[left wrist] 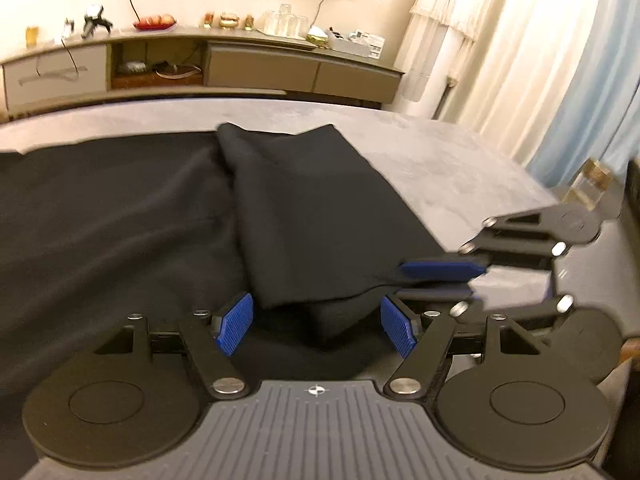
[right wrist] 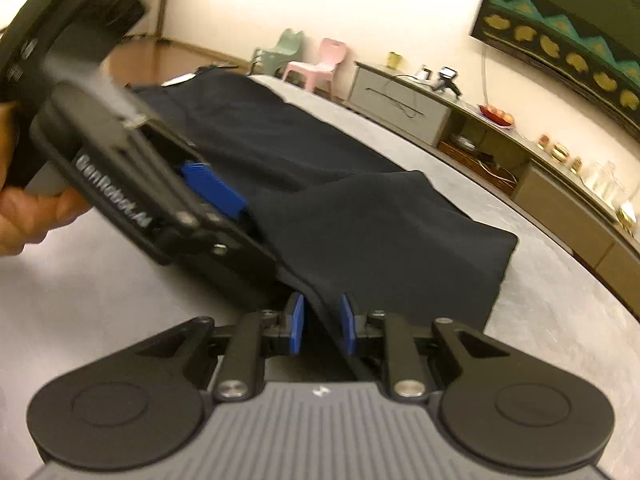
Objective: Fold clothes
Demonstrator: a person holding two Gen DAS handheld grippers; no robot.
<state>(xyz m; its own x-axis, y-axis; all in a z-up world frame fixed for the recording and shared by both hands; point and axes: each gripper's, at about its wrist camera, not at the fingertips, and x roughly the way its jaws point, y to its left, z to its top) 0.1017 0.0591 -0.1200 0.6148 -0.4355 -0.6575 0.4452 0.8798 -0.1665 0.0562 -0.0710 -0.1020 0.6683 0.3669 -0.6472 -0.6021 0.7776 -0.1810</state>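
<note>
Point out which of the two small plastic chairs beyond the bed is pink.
The pink plastic chair is the one on the right in the right wrist view; the pale green plastic chair stands to its left, further back.

Glowing warm and yellowish indoors, with a strong orange cast over both views. Blowing out to near white along the sheer pleated curtains [left wrist: 532, 64] at the right of the left wrist view, daylight pouring through them. Swallowing all fold detail in the black fabric garment [left wrist: 304, 208], reading as flat dark mass. Bending the long beige low cabinet [left wrist: 256, 64] and the grey bed surface [left wrist: 452, 168] into fisheye curves, darkening at the corners. Smearing with motion blur in the right wrist view, worst on the black two-finger left gripper [right wrist: 212, 188] and the hand [right wrist: 24, 208] at the left edge. Staying sharper near centre, softening outward.
</note>
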